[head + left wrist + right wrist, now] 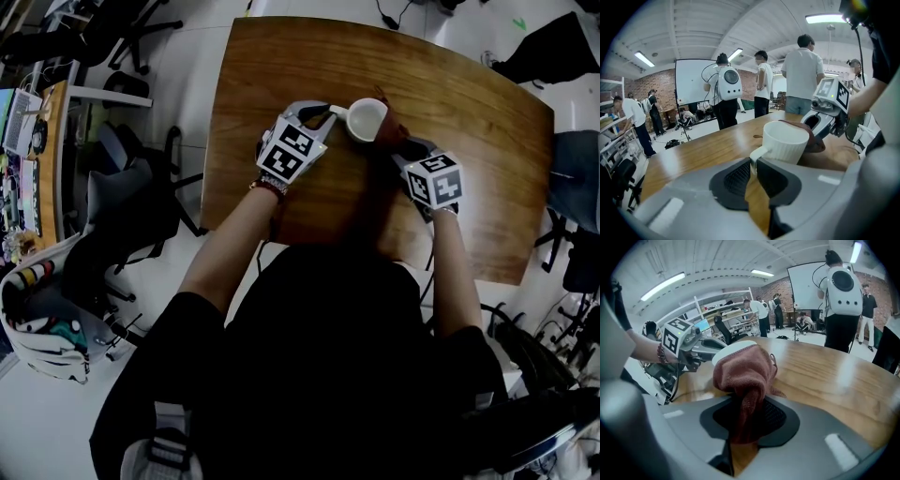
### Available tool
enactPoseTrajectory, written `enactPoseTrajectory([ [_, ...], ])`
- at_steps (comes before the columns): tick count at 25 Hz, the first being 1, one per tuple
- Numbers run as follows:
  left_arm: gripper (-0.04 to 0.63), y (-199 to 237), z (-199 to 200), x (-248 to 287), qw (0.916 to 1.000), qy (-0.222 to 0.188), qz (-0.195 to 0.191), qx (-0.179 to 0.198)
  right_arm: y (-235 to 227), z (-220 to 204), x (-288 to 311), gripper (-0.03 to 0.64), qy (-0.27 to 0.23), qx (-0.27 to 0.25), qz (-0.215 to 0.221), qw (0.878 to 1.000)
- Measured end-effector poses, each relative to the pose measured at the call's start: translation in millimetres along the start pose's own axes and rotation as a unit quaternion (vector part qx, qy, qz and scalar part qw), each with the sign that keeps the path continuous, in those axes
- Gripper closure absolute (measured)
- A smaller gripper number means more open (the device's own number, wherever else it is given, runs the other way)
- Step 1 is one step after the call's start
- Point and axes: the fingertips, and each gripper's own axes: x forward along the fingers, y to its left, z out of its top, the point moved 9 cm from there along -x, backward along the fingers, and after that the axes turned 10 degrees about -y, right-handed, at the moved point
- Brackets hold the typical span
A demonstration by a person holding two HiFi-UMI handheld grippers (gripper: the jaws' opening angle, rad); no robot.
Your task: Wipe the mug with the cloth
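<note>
1. The wooden table (469, 141) is the biggest thing. In the head view it fills the top middle, and its top is brown and shiny.
2. The person (319, 356) in a black top stands at the 6 o'clock edge of the table. Both arms reach out toward 12 o'clock.
3. Other people (801, 75) stand on the floor past the far side of the table. One of them wears a white backpack.
4. A black chair (131, 206) stands on the floor off the table's 9 o'clock side.
5. The left gripper (323, 114) is just at 9 o'clock of the mug. Its jaws are pinched tight on the mug's handle, which sits right between the two dark pads. It has a cube with black and white squares on top.
6. The right gripper (398, 145) is at about 4 o'clock of the mug. Its jaws are squeezed together on the cloth, and a fold of cloth hangs down between the pads. It has a cube too.
7. The mug (366, 119) is white with ribbed sides. It is over the middle of the table, nearer the 12 o'clock edge. Its open mouth faces up and its handle points to 9 o'clock. I cannot tell if its bottom touches the table.
8. The cloth (392, 131) is reddish brown and bunched up. It is pressed against the mug's side at about 4 o'clock, and it touches the rim there.
</note>
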Motion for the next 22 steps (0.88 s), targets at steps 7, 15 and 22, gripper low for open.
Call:
enactPoseTrajectory([
  [7, 0.565, 9, 7, 12, 1.0000, 0.005, 0.001, 0.005, -20, 33, -17, 0.512, -0.072, 0.014, 0.014, 0.997],
  [15, 0.571, 16, 14, 26, 1.0000, 0.001, -0.004, 0.002, -36, 53, -10, 0.512, -0.099, 0.078, 0.038, 0.991],
  [22, 0.574, 20, 18, 35, 0.9998, -0.012, -0.015, -0.004, -40, 40, -7, 0.512, -0.092, 0.109, 0.045, 0.989],
])
